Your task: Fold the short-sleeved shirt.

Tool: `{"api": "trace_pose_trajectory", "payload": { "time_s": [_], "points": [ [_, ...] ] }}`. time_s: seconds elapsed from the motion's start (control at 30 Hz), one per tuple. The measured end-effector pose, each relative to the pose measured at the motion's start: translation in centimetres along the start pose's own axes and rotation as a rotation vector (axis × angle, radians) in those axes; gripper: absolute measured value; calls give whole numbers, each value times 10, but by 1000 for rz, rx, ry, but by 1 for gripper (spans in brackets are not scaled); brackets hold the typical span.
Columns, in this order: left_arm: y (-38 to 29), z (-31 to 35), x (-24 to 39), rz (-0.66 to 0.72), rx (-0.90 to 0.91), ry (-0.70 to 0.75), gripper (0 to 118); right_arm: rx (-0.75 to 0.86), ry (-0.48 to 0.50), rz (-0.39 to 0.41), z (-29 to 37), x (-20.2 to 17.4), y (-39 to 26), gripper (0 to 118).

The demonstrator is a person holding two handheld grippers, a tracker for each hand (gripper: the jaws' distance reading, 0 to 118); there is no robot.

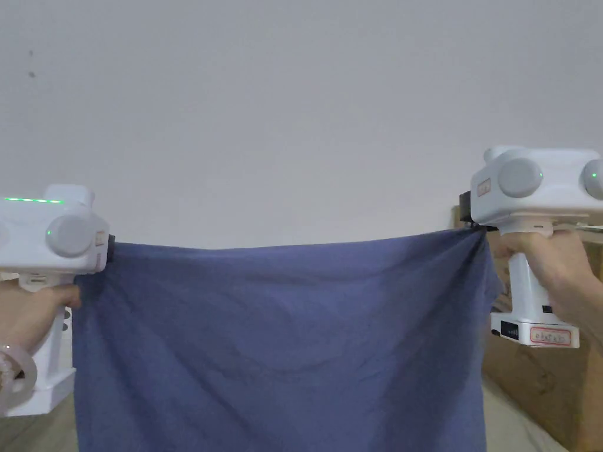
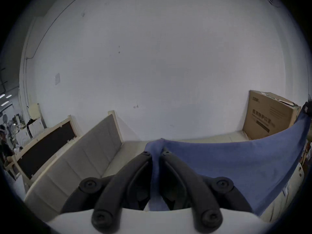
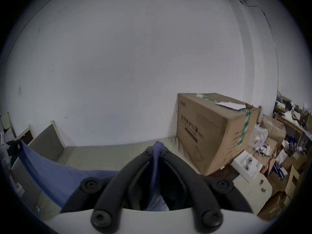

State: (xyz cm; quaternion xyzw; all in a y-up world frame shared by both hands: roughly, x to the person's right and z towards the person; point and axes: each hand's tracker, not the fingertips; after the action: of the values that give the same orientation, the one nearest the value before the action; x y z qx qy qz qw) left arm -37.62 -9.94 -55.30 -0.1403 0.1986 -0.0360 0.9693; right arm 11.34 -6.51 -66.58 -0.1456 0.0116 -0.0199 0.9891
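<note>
At far left in the head view, a hand (image 1: 26, 321) grips the white body of the left tongs (image 1: 110, 250); black jaw tips sit at the upper left corner of the blue shirt (image 1: 282, 347). Left gripper view: left tongs (image 2: 156, 153) closed down on a bunched fold of the cloth, both jaws pressing it, fabric sticking out past the tips. Behind them, padded panels (image 2: 87, 155) lean on the white wall (image 2: 160, 60).

Centre: shirt hangs in the air as a flat sheet between the two tongs, top edge pulled nearly straight with a slight sag, right corner higher than left. Soft diagonal creases run across it. Lower part drops out of the bottom of the frame, so can't tell the hem or sleeves. Nothing under it visibly touching.

Right: right tongs (image 1: 471, 223) hold the upper right corner, other hand (image 1: 544, 259) on the handle. Right gripper view: right tongs (image 3: 157, 150) clamped narrow on a thin pinched strip of the blue cloth, tip of the strip poking above the jaws. Cardboard box (image 3: 214, 131) stands on the floor against the wall just beyond, with a clutter of smaller boxes and bags (image 3: 276, 155) further right. Same box (image 2: 270, 117) shows at right in the left gripper view, behind the shirt edge.
</note>
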Motion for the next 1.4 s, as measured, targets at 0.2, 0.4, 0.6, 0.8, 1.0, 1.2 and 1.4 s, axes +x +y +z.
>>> {"api": "trace_pose_trajectory", "payload": {
  "time_s": [0.2, 0.4, 0.6, 0.8, 1.0, 1.2, 1.4],
  "points": [
    [45, -38, 10, 27, 94, 17, 4, 133, -22, -76, -17, -10, 49, 3],
    [33, -67, 15, 18, 157, 31, 4, 125, -36, -49, -43, -16, 41, 3],
    [-46, -127, 42, -15, 93, 50, 4, -38, -51, -28, -114, -23, -38, 3],
    [-179, -201, 72, -68, -170, 41, 4, -310, -74, 22, -202, -27, -166, 3],
    [-309, -232, 94, -148, -422, 17, 4, -581, -93, 49, -253, -25, -302, 3],
    [-367, -223, 81, -98, -537, -3, 4, -679, -89, 81, -238, -12, -368, 3],
    [-377, -165, 56, -104, -548, -23, 4, -693, -50, 72, -170, 11, -378, 3]
  ]
}}
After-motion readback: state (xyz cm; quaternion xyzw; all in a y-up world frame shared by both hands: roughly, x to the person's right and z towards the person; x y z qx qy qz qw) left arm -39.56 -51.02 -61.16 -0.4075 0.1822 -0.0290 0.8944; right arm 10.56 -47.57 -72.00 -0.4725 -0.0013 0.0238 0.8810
